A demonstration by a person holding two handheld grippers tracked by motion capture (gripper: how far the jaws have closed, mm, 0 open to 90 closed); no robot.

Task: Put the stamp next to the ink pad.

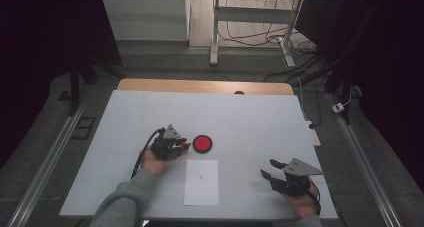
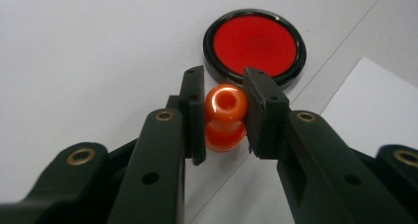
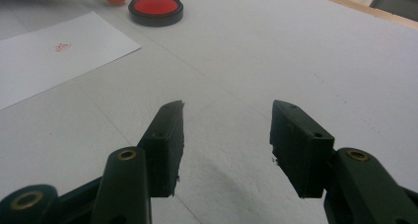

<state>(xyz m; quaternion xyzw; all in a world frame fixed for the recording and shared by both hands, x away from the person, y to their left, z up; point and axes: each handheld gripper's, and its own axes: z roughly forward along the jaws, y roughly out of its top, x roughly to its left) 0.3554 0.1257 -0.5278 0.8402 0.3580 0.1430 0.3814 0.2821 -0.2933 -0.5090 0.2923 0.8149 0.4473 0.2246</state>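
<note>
Your left gripper (image 2: 224, 113) is closed on the small orange stamp (image 2: 225, 118), just beside the red ink pad (image 2: 254, 45). The rounded handle can slip if you tilt. Your right gripper (image 3: 226, 135) is wide open, holding nothing.

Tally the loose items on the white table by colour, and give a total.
Red: 1, the round ink pad
Orange: 1, the small stamp between the left tongs
White: 1, the paper sheet with a faint red mark
Total: 3
</note>
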